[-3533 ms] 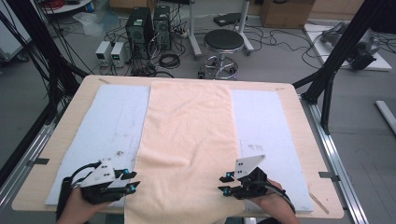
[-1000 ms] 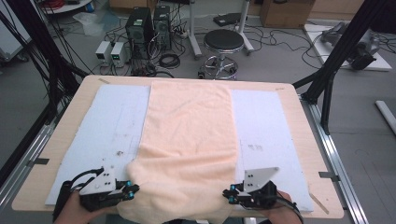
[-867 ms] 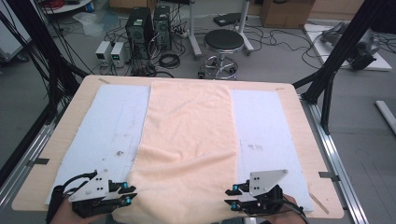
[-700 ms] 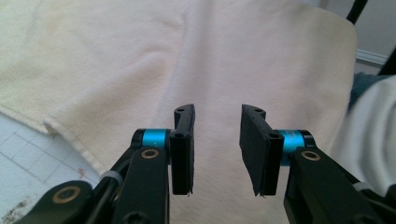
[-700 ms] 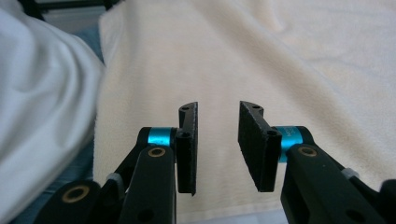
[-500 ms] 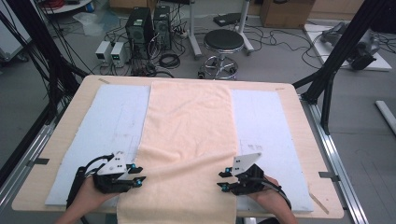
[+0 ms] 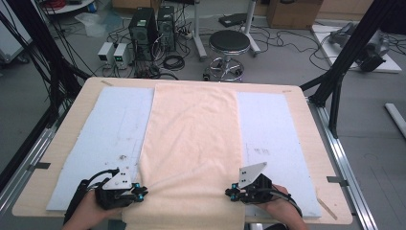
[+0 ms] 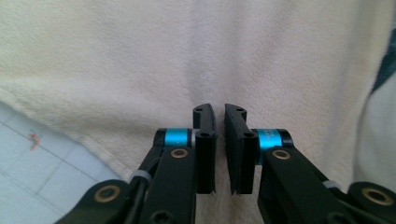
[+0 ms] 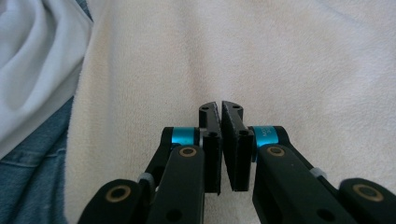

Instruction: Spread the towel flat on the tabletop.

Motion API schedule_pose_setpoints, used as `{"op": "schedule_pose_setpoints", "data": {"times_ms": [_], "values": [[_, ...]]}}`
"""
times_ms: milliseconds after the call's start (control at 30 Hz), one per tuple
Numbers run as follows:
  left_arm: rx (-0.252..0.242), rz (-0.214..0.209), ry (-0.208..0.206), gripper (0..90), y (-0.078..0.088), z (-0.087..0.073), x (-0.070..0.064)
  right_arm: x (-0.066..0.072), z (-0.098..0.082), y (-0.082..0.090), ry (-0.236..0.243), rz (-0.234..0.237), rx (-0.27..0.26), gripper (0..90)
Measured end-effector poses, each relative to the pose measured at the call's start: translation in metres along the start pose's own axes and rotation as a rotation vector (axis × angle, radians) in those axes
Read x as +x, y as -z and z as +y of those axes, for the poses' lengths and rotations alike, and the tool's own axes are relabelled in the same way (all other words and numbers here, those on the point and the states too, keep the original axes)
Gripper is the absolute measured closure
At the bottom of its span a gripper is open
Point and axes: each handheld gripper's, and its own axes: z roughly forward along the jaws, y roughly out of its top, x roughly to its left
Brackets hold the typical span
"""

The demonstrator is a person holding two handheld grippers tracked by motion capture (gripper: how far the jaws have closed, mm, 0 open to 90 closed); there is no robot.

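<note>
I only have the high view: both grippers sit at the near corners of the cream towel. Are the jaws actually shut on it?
Observer: In the right gripper view, the right gripper has its jaw tips meeting on the towel, and creases run into them.
Operator: And the left one?
Observer: The left gripper has just been closing. A narrow slit remains between the pads, and the towel puckers at the tips, so a fold seems nipped there.
Operator: Anything past the towel's edge on the right side?
Observer: Beside the towel, the right gripper view shows blue denim and white cloth.
</note>
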Motion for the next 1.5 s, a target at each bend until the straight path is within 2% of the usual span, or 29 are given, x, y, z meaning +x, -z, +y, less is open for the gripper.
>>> {"op": "schedule_pose_setpoints", "data": {"times_ms": [33,100,133,200,267,367,400,433,467,500,533,567,600,700,767,833,1100,1167,1200,1233,1267,1400,1500], "values": [[-0.003,0.007,0.001,73.2,0.002,0.0,0.001,0.0,0.0,0.002,-0.006,0.0,-0.005,81.3],[-0.029,0.053,0.005,63.5,0.004,0.001,0.005,-0.003,0.0,0.008,-0.028,-0.023,-0.038,76.0],[-0.037,0.062,0.01,62.3,0.004,0.002,0.009,-0.005,0.0,0.009,-0.037,-0.048,-0.051,71.2],[-0.05,0.1,0.01,62.0,0.0,0.006,0.018,-0.014,0.001,0.008,-0.072,-0.083,-0.064,68.4],[-0.043,0.12,0.003,61.4,-0.007,0.01,0.028,-0.02,0.002,0.004,-0.09,-0.1,-0.067,64.0],[-0.001,0.092,-0.002,59.2,-0.018,0.009,0.036,-0.029,0.001,-0.003,-0.103,-0.082,-0.048,61.8],[0.001,0.067,0.002,61.2,-0.02,0.007,0.038,-0.029,0.001,-0.004,-0.111,-0.079,-0.035,61.8],[-0.015,0.06,0.013,66.9,-0.02,0.006,0.037,-0.03,-0.001,-0.007,-0.113,-0.074,-0.017,62.7],[-0.013,0.06,0.007,73.3,-0.019,0.005,0.037,-0.031,-0.003,-0.01,-0.117,-0.059,-0.007,63.9],[-0.011,0.067,0.009,82.5,-0.018,0.005,0.036,-0.031,-0.005,-0.01,-0.116,-0.061,-0.026,67.6],[-0.012,0.073,0.016,84.6,-0.017,0.004,0.034,-0.032,-0.006,-0.009,-0.122,-0.062,-0.032,71.3],[-0.01,0.075,0.012,86.2,-0.016,0.003,0.033,-0.033,-0.007,-0.008,-0.127,-0.05,-0.035,81.8],[-0.013,0.079,0.012,86.7,-0.016,0.003,0.031,-0.032,-0.007,-0.008,-0.127,-0.044,-0.034,86.6],[-0.004,0.086,0.012,87.0,-0.013,0.001,0.025,-0.027,-0.006,-0.008,-0.102,-0.043,-0.028,88.1],[0.004,0.085,0.008,87.1,-0.01,0.0,0.024,-0.024,-0.006,-0.007,-0.096,-0.027,-0.028,88.6],[0.004,0.072,0.015,87.1,-0.007,-0.001,0.02,-0.02,-0.007,-0.006,-0.092,-0.008,-0.028,88.7],[0.011,0.01,-0.002,86.4,0.005,-0.009,0.003,0.002,-0.006,0.002,-0.063,0.057,-0.043,88.6],[0.002,-0.001,0.004,79.6,0.007,-0.009,0.004,0.004,-0.006,0.003,-0.057,0.067,-0.049,83.7],[-0.006,0.003,0.019,72.4,0.007,-0.007,0.006,0.003,-0.006,0.005,-0.076,0.074,-0.07,78.7],[-0.013,0.014,0.017,69.8,0.008,-0.005,0.007,0.0,-0.006,0.008,-0.091,0.075,-0.089,77.4],[-0.026,0.025,0.021,68.7,0.008,-0.004,0.009,-0.002,-0.006,0.01,-0.098,0.043,-0.1,73.5],[-0.055,0.065,0.02,62.4,0.004,0.005,0.019,-0.016,-0.003,0.012,-0.136,-0.04,-0.103,68.9],[-0.053,0.093,0.024,60.6,-0.002,0.008,0.027,-0.027,-0.003,0.008,-0.172,-0.096,-0.092,64.3]]}}
